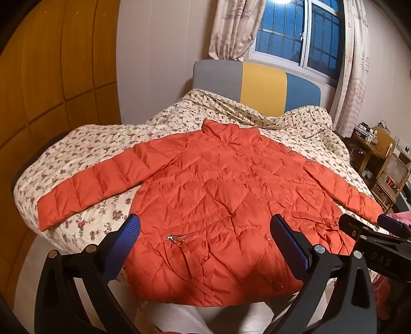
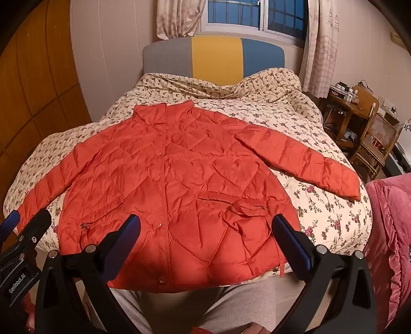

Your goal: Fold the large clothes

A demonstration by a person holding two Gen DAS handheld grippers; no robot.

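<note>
The orange jacket lies spread flat on the bed (sleeves out to both sides), just beyond the left hand-held gripper and right hand-held gripper, both spread wide, holding nothing.

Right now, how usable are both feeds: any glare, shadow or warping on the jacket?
Left wrist view: the jacket is sharp, warm-lit, its hem shadowed; bright glare at the window. Right wrist view: fisheye bows the bed edges, corners go black, no glare on the jacket.
</note>
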